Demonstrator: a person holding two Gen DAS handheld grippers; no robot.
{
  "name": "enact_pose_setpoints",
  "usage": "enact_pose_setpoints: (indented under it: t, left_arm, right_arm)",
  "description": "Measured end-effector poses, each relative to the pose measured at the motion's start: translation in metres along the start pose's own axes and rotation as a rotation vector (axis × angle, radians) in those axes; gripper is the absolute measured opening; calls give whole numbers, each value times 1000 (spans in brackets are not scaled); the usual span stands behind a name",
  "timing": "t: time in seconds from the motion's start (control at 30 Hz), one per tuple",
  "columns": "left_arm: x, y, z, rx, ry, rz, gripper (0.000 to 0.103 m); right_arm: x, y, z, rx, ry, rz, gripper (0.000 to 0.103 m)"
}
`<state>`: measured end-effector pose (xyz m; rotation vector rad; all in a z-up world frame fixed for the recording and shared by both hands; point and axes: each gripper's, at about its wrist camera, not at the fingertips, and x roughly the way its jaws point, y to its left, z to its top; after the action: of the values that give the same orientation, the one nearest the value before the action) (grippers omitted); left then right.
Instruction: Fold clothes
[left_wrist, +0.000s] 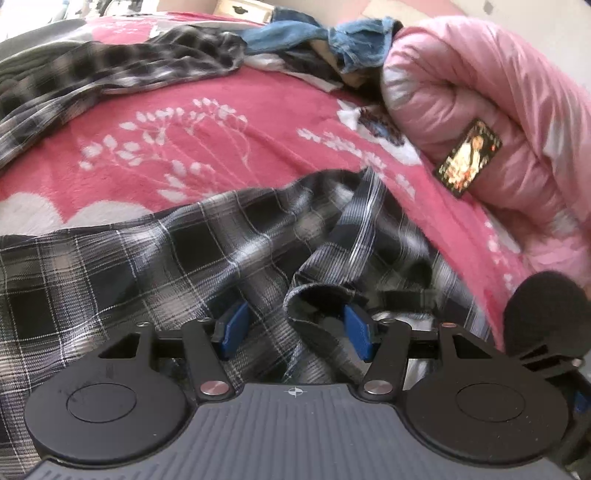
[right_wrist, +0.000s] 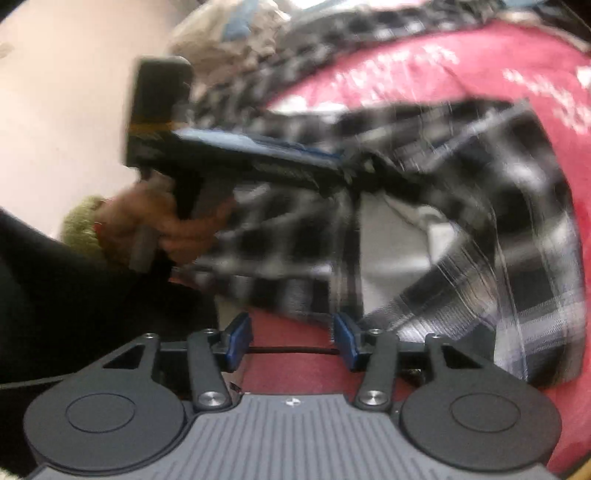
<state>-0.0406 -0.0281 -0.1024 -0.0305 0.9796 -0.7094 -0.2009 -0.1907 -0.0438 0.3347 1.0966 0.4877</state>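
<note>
Shirt (left_wrist: 147, 266) in black-and-white plaid sprawls crosswise over the pink bed (left_wrist: 229, 107), sleeve cuff pointing at the wide left tongs (left_wrist: 291, 328); right tongs (right_wrist: 291, 341) gape, holding nothing.

Right wrist view smeared by motion blur: weave of the black-and-white plaid flannel shirt (right_wrist: 480, 206) unreadable. In the left wrist view, shirt cut off at left edge; rolled pink quilted duvet (left_wrist: 480, 110) cut off at right; print on its small dark label (left_wrist: 468, 157) too small to be read
</note>
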Motion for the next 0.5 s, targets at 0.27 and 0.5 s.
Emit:
enact_pose_setpoints:
  t: [0.27,0.5]
  left_arm:
    - [-3,-5,-4,68,-31,70,51]
    - [-10,-12,-6,132,-72,105,41]
  right_arm:
    - [-40,-31,14,155,-157,-121,52]
    - [-16,-73,22,347,-188,-277,50]
